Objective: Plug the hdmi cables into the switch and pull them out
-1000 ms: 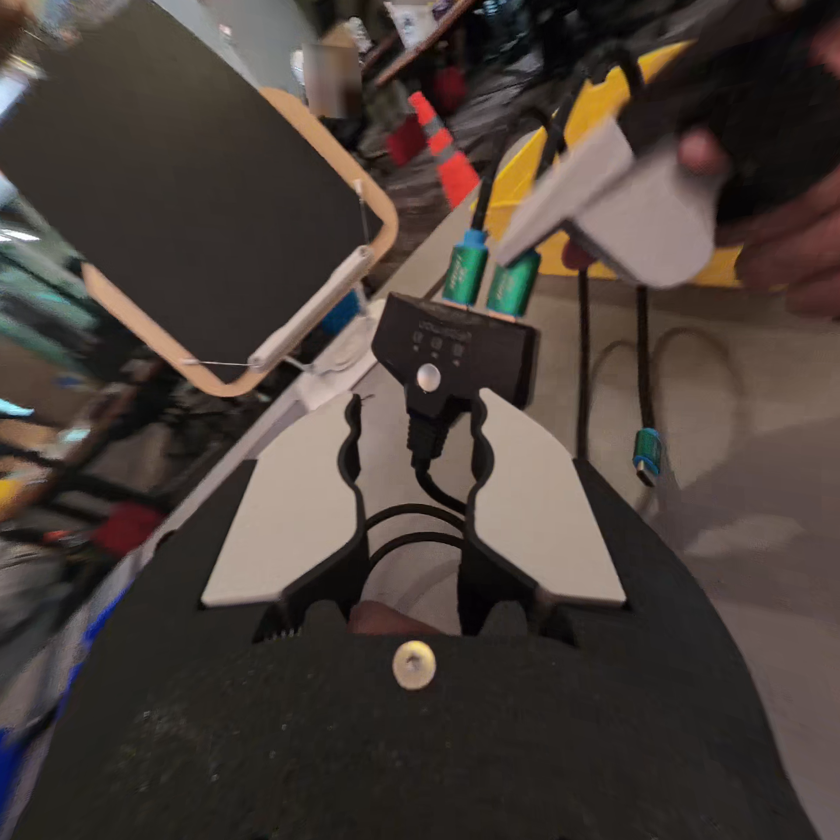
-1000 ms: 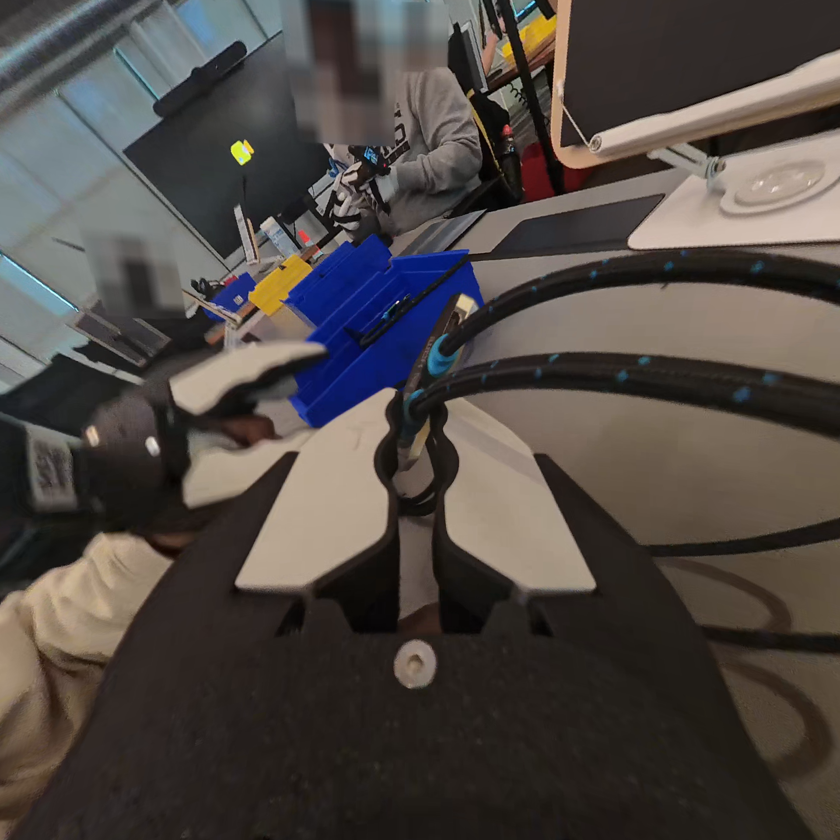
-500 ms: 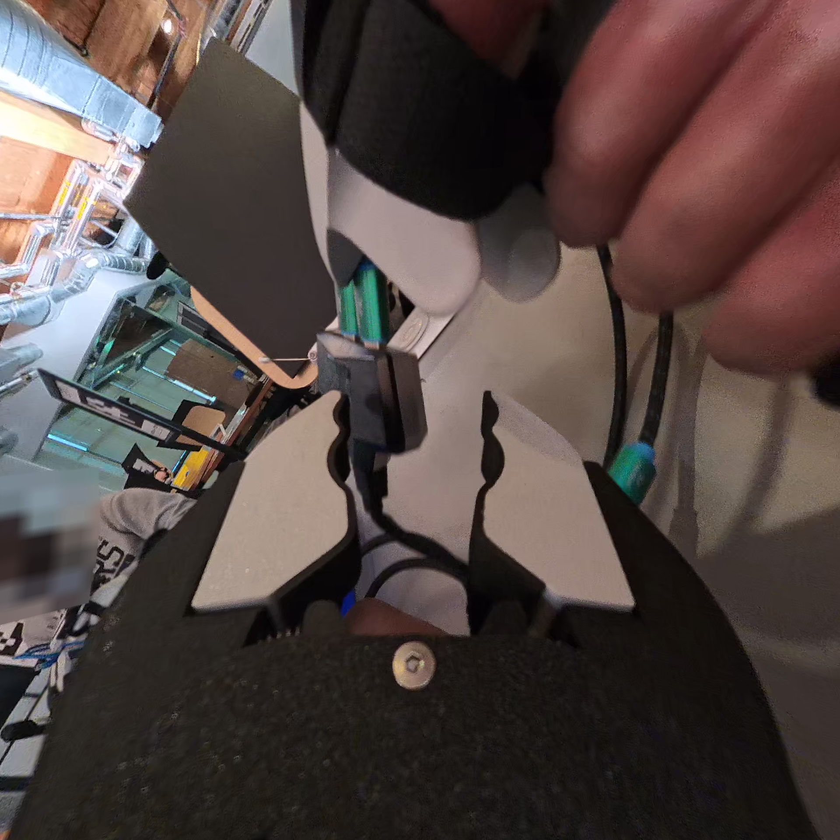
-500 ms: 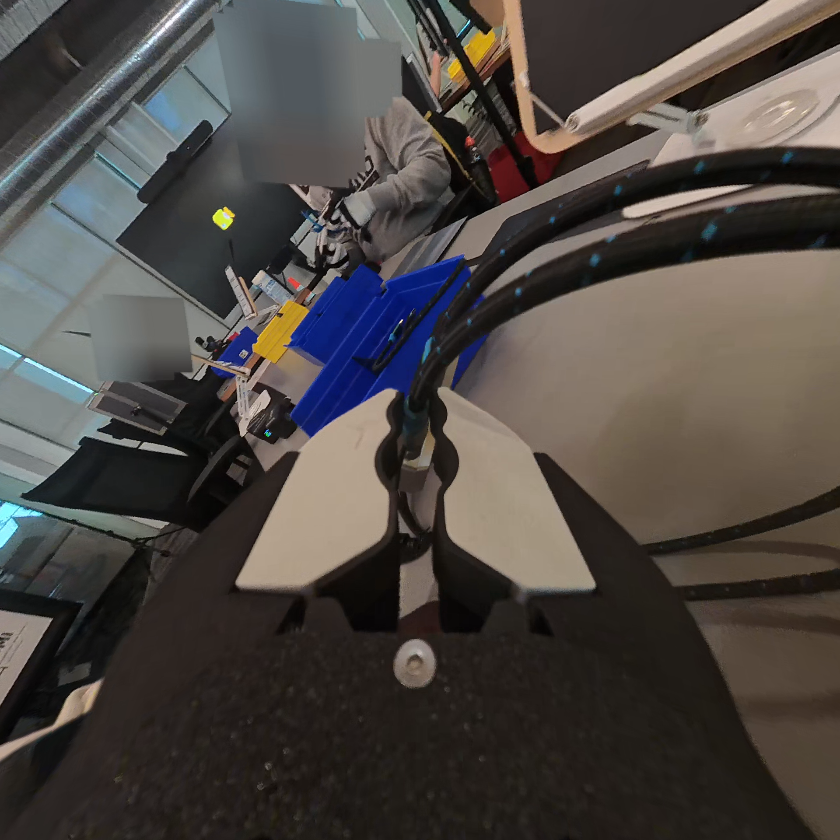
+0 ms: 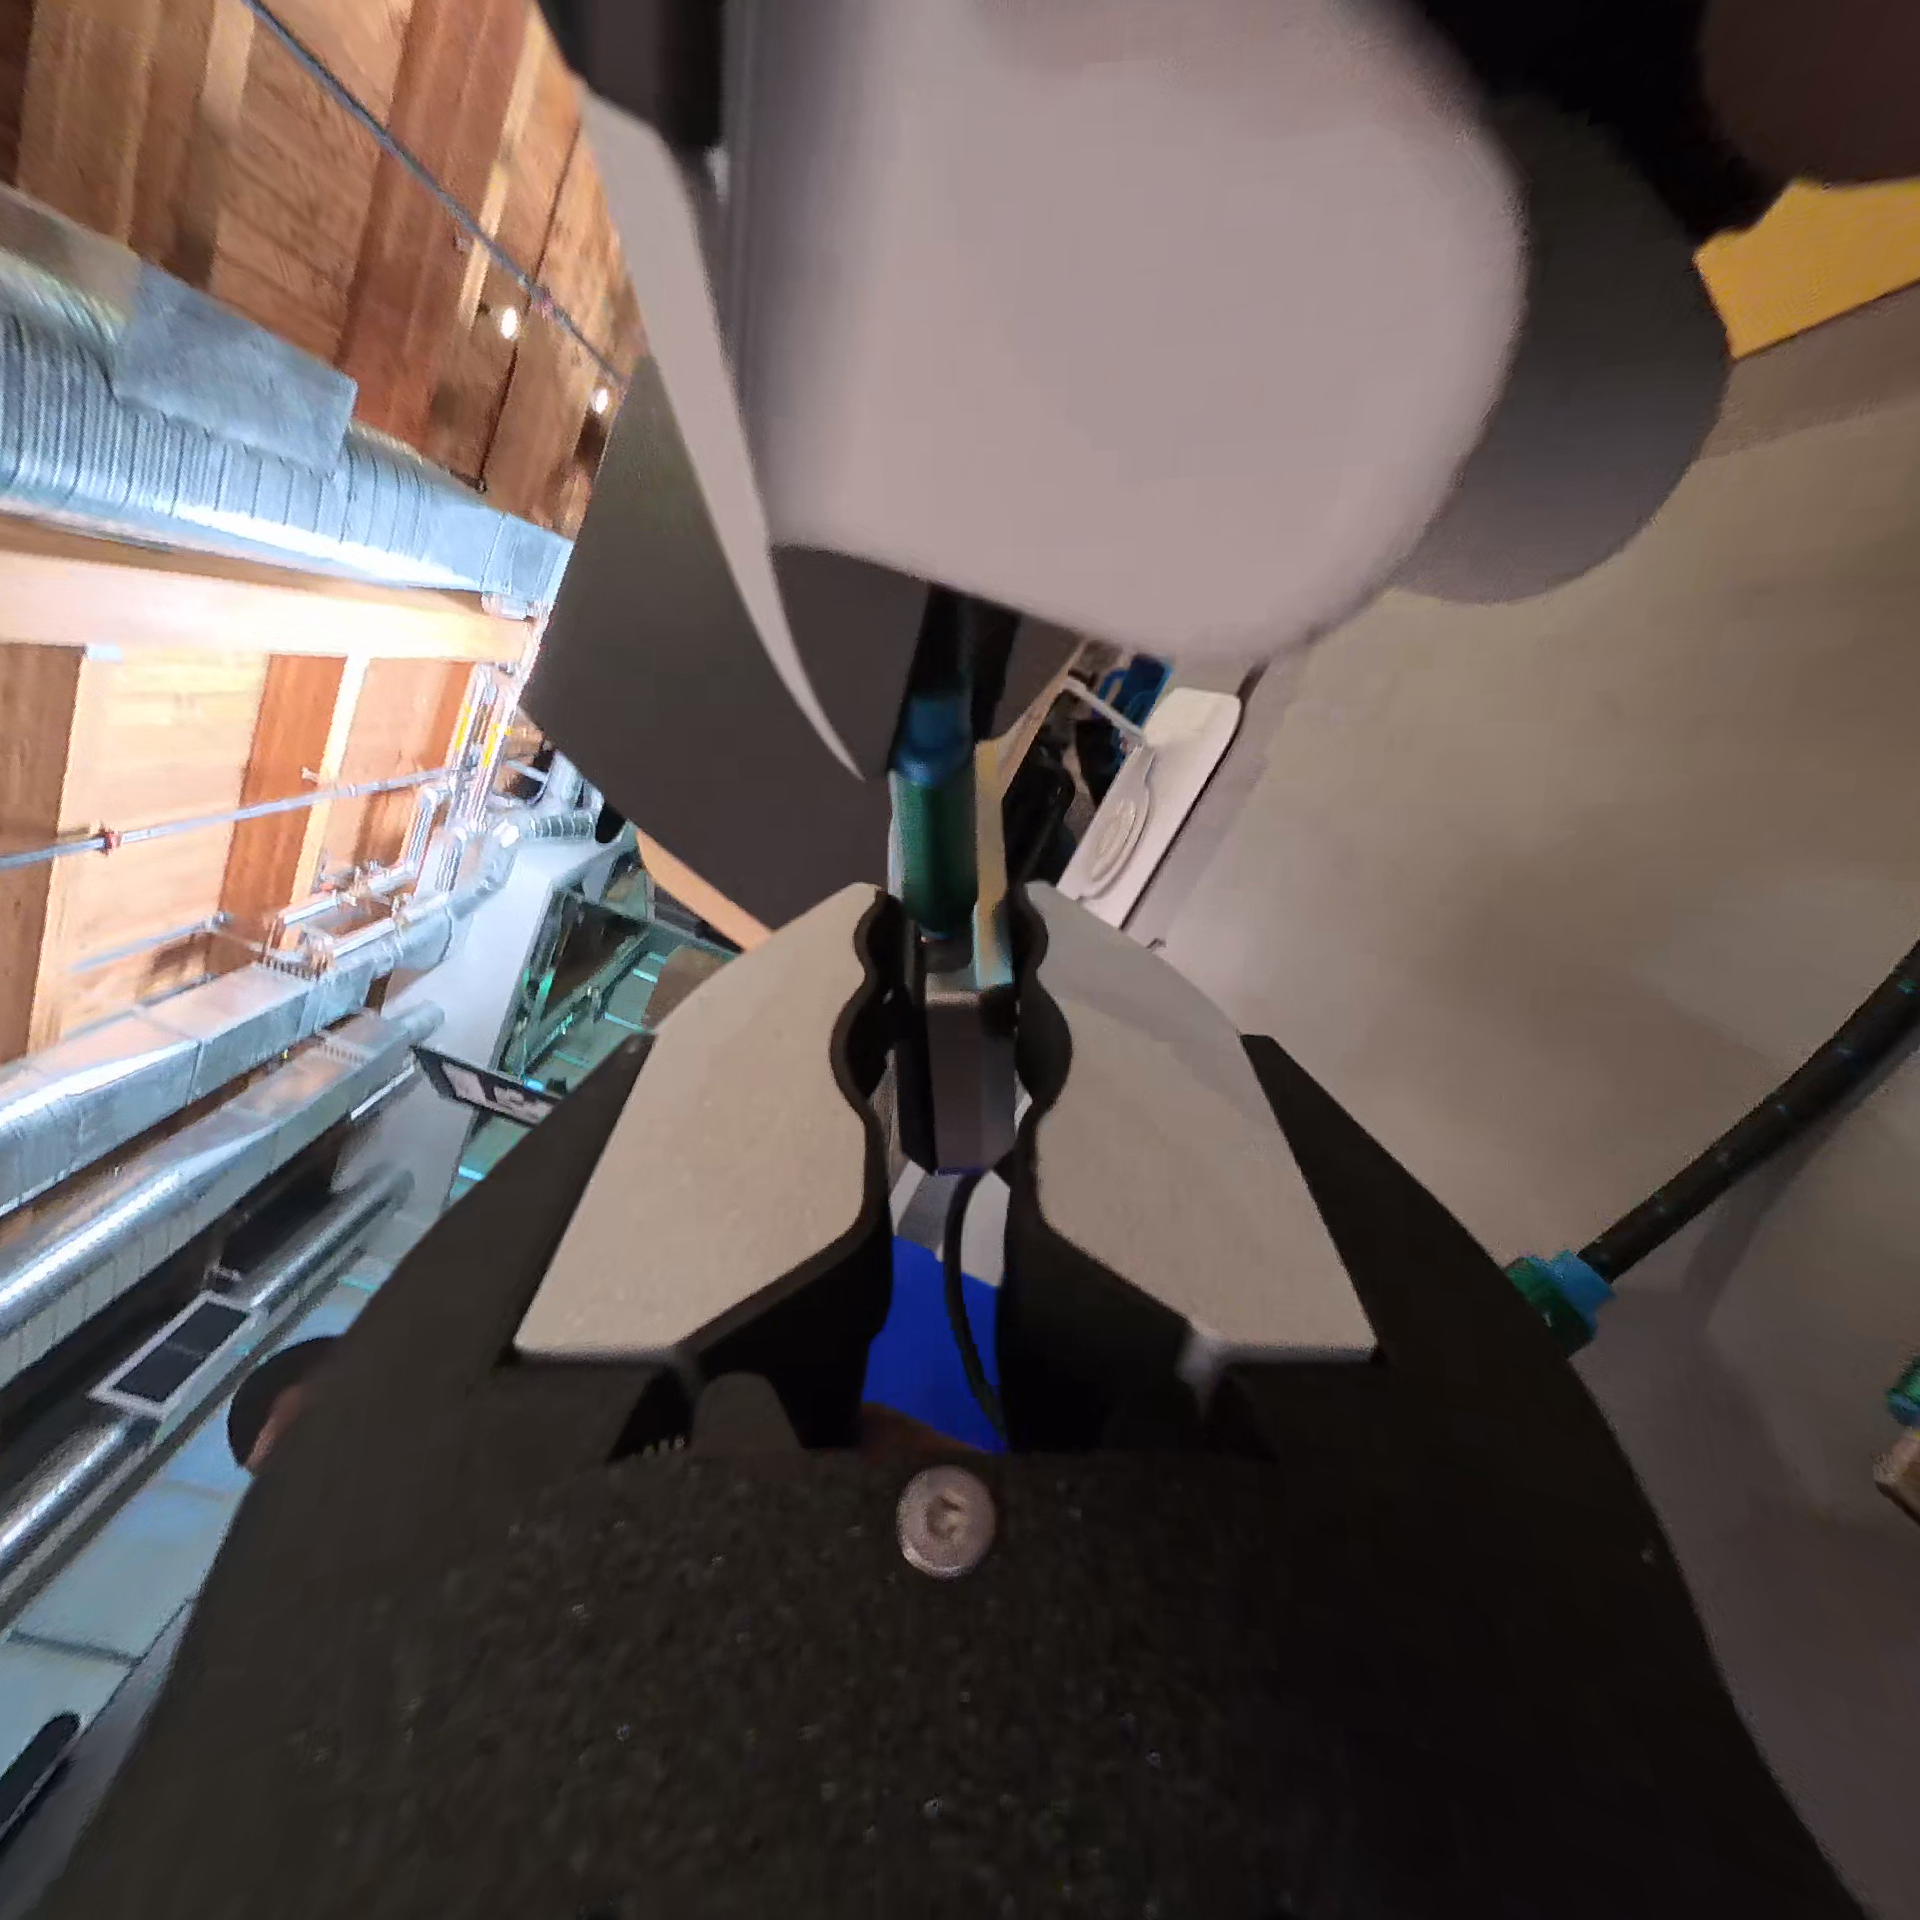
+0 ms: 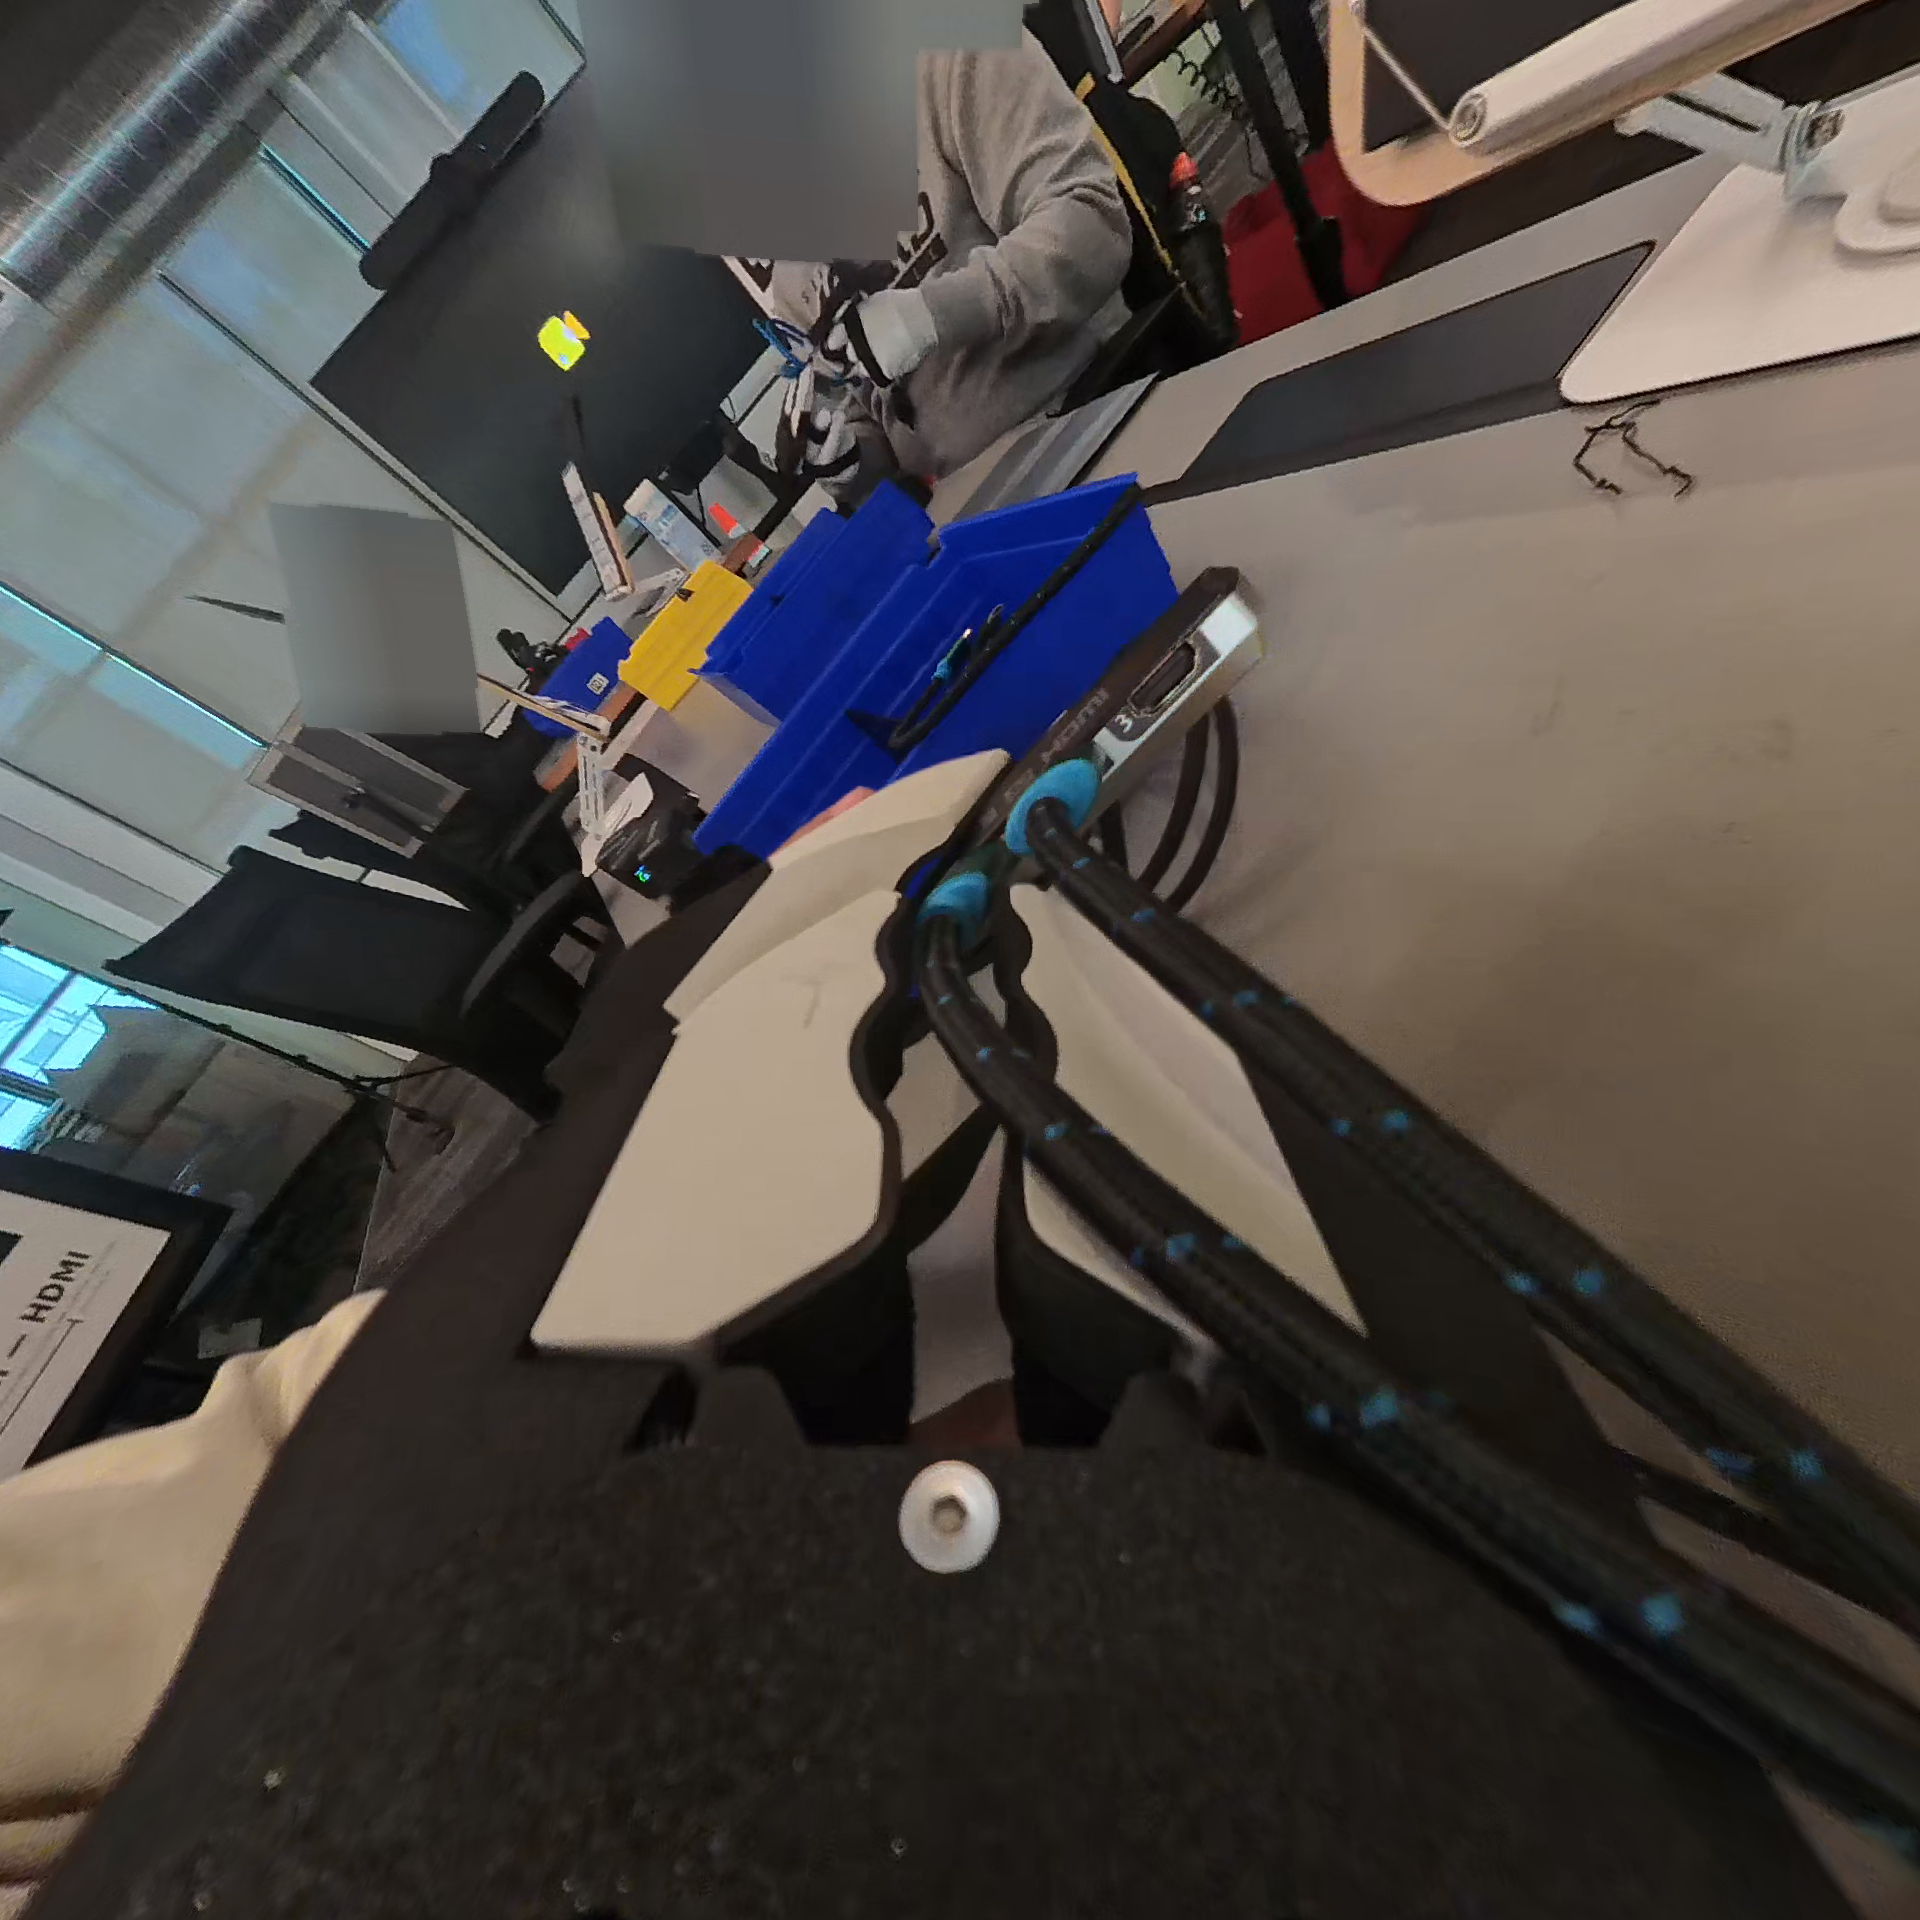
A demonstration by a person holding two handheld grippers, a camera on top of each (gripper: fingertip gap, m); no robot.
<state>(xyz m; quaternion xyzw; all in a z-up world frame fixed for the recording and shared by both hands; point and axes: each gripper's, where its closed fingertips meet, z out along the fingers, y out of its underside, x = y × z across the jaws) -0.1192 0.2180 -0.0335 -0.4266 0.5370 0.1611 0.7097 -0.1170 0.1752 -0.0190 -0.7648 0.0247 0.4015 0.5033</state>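
- Jaws of the left gripper (image 5: 948,997) are pinching the dark body of the switch (image 5: 954,1081), which hangs lifted off the surface with its thin black lead trailing down between the fingers.
- Jaws of the right gripper (image 6: 951,925) are nearly closed around a green-shelled HDMI plug (image 5: 932,852) at its blue strain relief (image 6: 954,896); whether they actually grip it I cannot tell for certain, but it looks clamped.
- Judging by this, the step in hand is working that plug at the switch's port, in or out. To do it well, keep the pull or push straight along the plug's axis, hold the switch rigid with the left gripper, and avoid twisting, since a sideways load could bind the connector or lever the switch out of its thin grip.
- Grip the shell, not the braided cable (image 6: 1195,1226), so the strain relief takes no load.
- Left wrist view shows the plug meeting the switch end-on, and a loose third plug (image 5: 1553,1294) lying off to the right on the surface (image 5: 1558,831).
- Right wrist view alone shows the switch's silver port face (image 6: 1195,675), with one port open and a second cable's blue collar (image 6: 1049,795) seated beside the held one, plus blue bins (image 6: 935,665) behind.
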